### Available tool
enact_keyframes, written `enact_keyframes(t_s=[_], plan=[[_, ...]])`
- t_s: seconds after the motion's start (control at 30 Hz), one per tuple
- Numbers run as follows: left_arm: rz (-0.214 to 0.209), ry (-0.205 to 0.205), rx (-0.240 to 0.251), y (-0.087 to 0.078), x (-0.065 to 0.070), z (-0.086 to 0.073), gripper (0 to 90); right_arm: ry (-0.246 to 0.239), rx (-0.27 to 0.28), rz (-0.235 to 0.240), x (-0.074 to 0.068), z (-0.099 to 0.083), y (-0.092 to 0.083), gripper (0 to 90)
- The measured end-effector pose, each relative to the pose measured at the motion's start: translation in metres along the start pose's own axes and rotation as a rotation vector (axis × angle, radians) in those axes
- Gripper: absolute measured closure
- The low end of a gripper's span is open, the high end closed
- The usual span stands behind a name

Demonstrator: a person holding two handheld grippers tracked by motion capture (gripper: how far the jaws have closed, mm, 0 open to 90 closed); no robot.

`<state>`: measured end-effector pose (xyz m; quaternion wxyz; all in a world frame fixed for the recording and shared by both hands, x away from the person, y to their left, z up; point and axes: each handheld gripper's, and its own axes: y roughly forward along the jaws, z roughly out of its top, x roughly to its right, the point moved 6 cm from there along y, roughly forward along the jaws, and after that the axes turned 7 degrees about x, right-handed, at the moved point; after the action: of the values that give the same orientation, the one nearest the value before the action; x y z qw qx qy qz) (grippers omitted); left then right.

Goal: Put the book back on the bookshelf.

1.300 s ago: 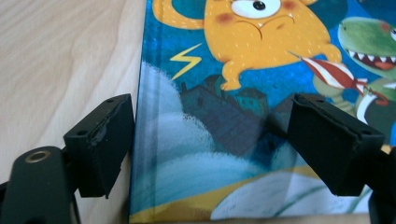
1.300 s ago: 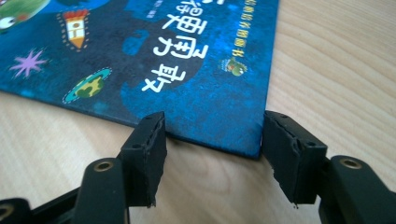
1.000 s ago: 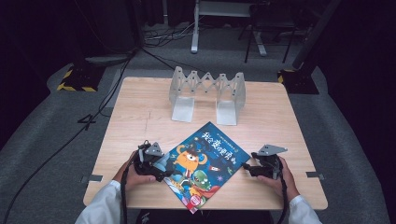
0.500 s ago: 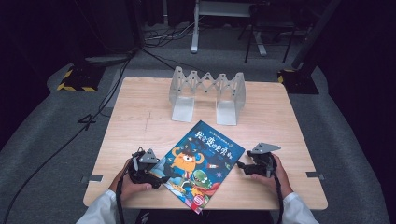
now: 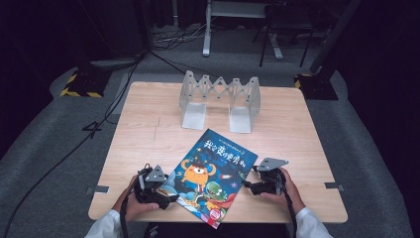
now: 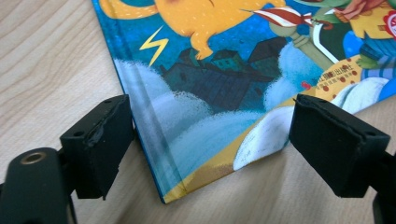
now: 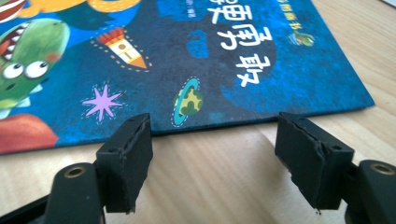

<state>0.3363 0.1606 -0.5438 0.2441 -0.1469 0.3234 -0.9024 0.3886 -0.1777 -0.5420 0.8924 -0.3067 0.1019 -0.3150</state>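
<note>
In the left gripper view, the left gripper (image 6: 210,140) stands with its jaws wide apart, straddling the near corner of the picture book (image 6: 224,70). The left pad sits just against the spine edge in the lower left of the frame, the right pad just beside the bottom edge at the right; neither presses the cover, so nothing is held.

In the right gripper view, the right gripper (image 7: 215,158) has just been opening its jaws. They stand wide, low in the frame, just short of the book's long edge (image 7: 196,56), with bare wood between them and no thing between the pads.

In the high view, the left gripper (image 5: 161,193) is at the lower left and the right gripper (image 5: 255,181) at the lower right, each in a hand with a white sleeve. The picture book (image 5: 210,176) lies flat between them, turned diagonally, in the lower middle of the frame, its lowest corner hanging slightly past the near table edge. Its glossy cover is dark blue with pale characters along the top, an orange creature in the middle, a green monster, a rocket, a purple star and a ringed planet, white clouds and a yellow band at the bottom.

The wooden table (image 5: 143,134) carries a grey accordion-style rack (image 5: 220,99) above the book, well apart from it.
</note>
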Motion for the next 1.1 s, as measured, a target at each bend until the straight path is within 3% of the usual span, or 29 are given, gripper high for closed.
enact_keyframes(t_s=[0.03,0.07,0.1,0.43,0.5,0.6,0.67,0.73,0.83,0.9,1.1], plan=[[-0.003,0.019,-0.008,0.001,0.001,0.000,11.0,0.005,-0.001,-0.005,0.003,0.002,0.002,27.6],[0.020,0.093,-0.044,0.004,0.006,-0.002,9.0,0.005,-0.001,-0.007,0.005,0.002,0.003,27.7],[0.032,0.095,-0.048,0.006,0.008,-0.001,6.1,0.004,0.000,-0.012,0.008,0.003,0.004,27.9],[0.026,0.091,-0.037,0.014,0.013,0.005,7.6,0.043,0.002,-0.059,0.026,0.008,0.010,26.7],[0.011,0.094,-0.039,0.015,0.017,0.007,7.7,0.049,-0.002,-0.079,0.030,0.008,0.010,27.5],[-0.041,0.048,0.005,0.018,0.022,0.011,13.1,0.060,0.001,-0.128,0.039,0.006,0.006,32.7],[-0.068,0.016,0.028,0.019,0.023,0.014,16.1,0.082,0.005,-0.108,0.040,0.004,0.003,39.5],[-0.087,0.003,0.038,0.020,0.024,0.015,16.1,0.082,0.003,-0.092,0.039,0.003,0.002,39.1],[-0.093,0.019,0.029,0.025,0.030,0.018,16.4,0.060,-0.003,-0.062,0.034,-0.002,-0.006,38.9],[-0.094,0.053,0.019,0.029,0.037,0.020,16.4,0.046,-0.009,-0.048,0.029,-0.007,-0.012,38.6],[-0.132,0.045,0.024,0.036,0.045,0.026,17.6,0.041,-0.017,-0.045,0.023,-0.018,-0.027,36.3]])
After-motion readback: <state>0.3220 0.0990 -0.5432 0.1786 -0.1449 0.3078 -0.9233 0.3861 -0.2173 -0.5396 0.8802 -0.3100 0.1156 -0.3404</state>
